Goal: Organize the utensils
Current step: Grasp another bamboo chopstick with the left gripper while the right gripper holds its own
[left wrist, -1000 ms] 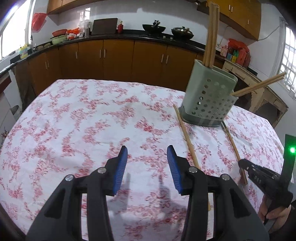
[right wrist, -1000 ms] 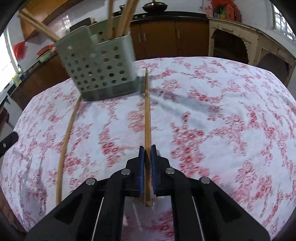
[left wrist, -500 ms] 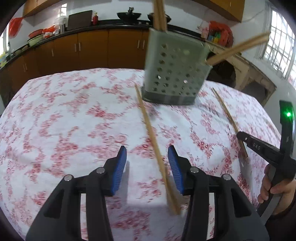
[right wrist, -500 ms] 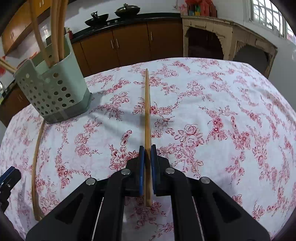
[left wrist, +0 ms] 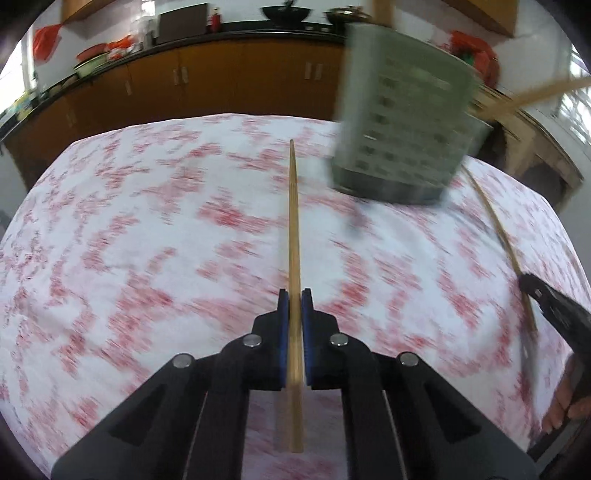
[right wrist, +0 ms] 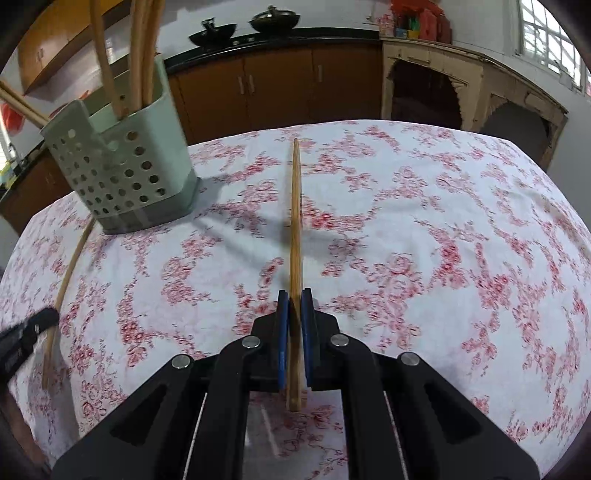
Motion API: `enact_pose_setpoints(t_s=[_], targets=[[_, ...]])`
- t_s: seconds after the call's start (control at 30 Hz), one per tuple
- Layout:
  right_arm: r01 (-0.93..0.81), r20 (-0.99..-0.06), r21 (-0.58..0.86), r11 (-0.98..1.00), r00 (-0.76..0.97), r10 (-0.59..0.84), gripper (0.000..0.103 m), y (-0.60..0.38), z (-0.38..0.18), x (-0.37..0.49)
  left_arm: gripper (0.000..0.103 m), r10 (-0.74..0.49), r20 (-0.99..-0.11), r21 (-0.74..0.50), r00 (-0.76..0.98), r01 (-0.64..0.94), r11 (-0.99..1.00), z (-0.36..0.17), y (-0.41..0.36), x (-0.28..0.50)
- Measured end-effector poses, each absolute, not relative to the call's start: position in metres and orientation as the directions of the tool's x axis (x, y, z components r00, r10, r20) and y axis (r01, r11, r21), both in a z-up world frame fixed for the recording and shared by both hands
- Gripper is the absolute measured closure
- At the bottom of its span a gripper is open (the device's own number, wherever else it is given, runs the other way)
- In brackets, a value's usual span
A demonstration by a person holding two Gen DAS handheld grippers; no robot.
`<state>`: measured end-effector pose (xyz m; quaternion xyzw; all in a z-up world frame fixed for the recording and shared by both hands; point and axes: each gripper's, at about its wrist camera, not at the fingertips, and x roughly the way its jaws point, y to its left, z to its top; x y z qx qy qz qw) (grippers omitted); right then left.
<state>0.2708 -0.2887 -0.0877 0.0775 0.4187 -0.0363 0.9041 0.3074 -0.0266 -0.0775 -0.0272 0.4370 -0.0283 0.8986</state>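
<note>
My left gripper [left wrist: 294, 300] has its jaws closing, and the blue pads press a wooden chopstick [left wrist: 293, 221] that points away over the floral tablecloth [left wrist: 147, 240]. The view is blurred. The green perforated utensil holder [left wrist: 402, 125] stands beyond it to the right, with chopsticks sticking out of it. My right gripper [right wrist: 294, 300] is shut on a second chopstick [right wrist: 295, 221], whose tip hangs above the cloth. In this right wrist view the holder [right wrist: 125, 170] is at the far left. The left gripper's chopstick [right wrist: 70, 266] runs from near the holder's base toward the left edge.
Brown kitchen cabinets [right wrist: 277, 85] and a dark counter with woks [right wrist: 273, 22] run behind the table. A pale wooden side unit [right wrist: 461, 74] stands at the back right. A person's hand [left wrist: 565, 410] holds the right gripper at the table's right edge.
The left gripper moved right and down over the lying chopstick and shut on it. The right gripper kept its grip and barely shifted.
</note>
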Motion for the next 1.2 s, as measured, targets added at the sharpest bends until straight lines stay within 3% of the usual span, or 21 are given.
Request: enact_pose_setpoints(t_s=[0.27,0.5,1.2], targets=[[0.086,-0.76,0.108,0.99,0.649,0.027,0.095,-0.28,-0.087,0.271,0.092,-0.075,-0.785,-0.034,0.615,0.079,0.996,-0.078,0.009,0.325],[0.078,-0.762,0.095,0.992,0.647,0.022,0.095,-0.281,-0.087,0.273,0.076,-0.065,-0.766,0.018,0.639,0.123,0.992,-0.078,-0.001,0.316],[0.075,-0.762,0.093,0.993,0.647,0.023,0.095,-0.28,-0.087,0.274,0.074,-0.072,-0.767,0.0,0.637,0.112,0.994,-0.079,0.003,0.318]])
